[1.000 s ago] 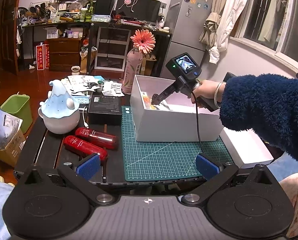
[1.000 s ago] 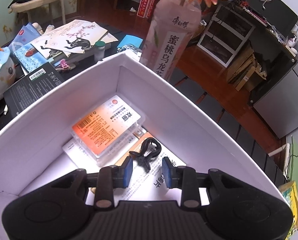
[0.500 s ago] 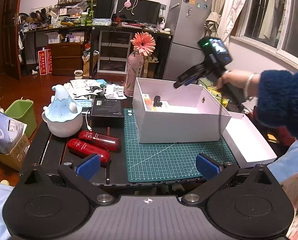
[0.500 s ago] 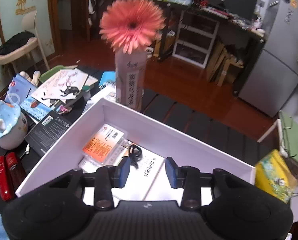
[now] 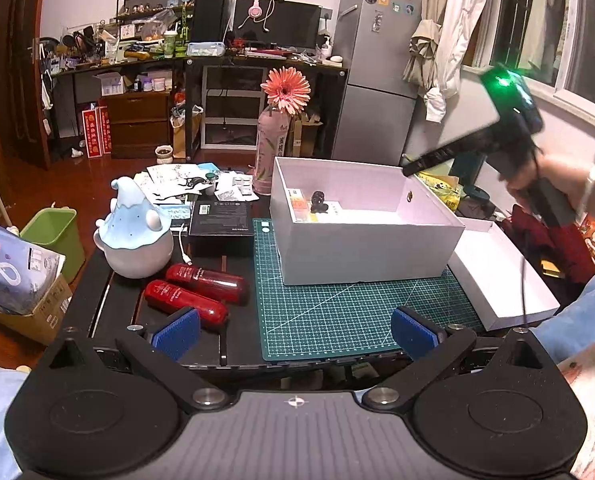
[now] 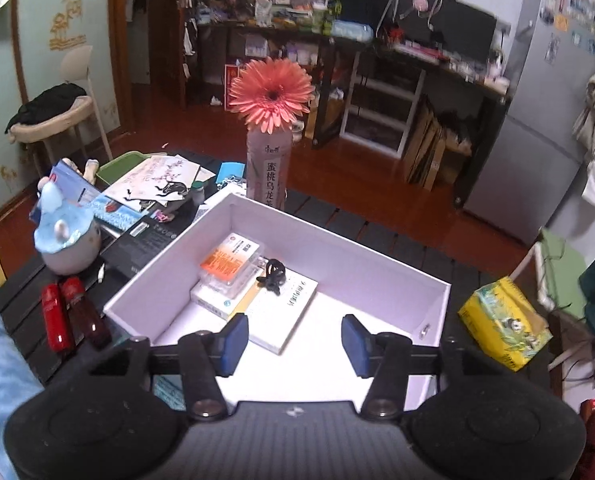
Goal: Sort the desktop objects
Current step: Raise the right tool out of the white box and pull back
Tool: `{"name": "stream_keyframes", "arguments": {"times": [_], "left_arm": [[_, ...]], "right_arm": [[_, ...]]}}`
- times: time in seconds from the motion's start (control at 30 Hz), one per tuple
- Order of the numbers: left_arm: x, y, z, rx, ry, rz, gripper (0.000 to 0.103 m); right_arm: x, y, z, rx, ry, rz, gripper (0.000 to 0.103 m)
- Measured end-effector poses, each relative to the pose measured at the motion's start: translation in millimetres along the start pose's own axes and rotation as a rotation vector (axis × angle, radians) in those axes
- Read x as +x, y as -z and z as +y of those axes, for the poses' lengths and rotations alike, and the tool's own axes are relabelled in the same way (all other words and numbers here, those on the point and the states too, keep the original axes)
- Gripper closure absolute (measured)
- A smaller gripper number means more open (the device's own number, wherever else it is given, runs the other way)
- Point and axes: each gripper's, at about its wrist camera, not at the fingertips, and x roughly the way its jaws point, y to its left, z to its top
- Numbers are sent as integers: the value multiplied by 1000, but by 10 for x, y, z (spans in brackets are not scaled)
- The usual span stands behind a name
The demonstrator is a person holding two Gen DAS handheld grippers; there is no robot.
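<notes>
White cardboard box (image 6: 337, 256) held the black clip (image 6: 272, 273), lying on a booklet beside an orange-labelled case (image 6: 230, 262). Above it, the right gripper (image 6: 293, 340) was opening, nothing between its pads. The left gripper (image 5: 295, 330) gaped wide, empty, near 2 red bottles (image 5: 193, 294).

Left cam sits low at the table's 6 o'clock edge; right cam looks down close; both share the box (image 5: 361, 240) (image 6: 337, 248).

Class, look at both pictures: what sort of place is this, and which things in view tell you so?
Most likely a lived-in room at home, used for living and work together: a fridge stands against the wall, a cluttered desk carries a monitor, and clothes hang by the window.
</notes>
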Motion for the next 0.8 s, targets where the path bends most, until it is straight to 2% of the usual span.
{"name": "stream_keyframes", "arguments": {"times": [0.47, 0.53, 0.7, 0.77, 0.8], "left_arm": [[-4, -2, -4, 4, -11, 4, 0], [-3, -1, -16, 10, -16, 5, 0], [4, 1, -54, 30, -22, 9, 0], [7, 0, -67, 37, -24, 13, 0], [9, 0, -74, 40, -25, 14, 0]], "right_arm": [[-356, 748, 302, -5, 23, -61, 52], [-396, 853, 353, 1, 23, -80, 41], [-482, 1049, 395, 30, 27, -115, 36], [-532, 1114, 383, 54, 37, -138, 21], [-555, 1146, 379, 64, 42, -148, 18]]}}
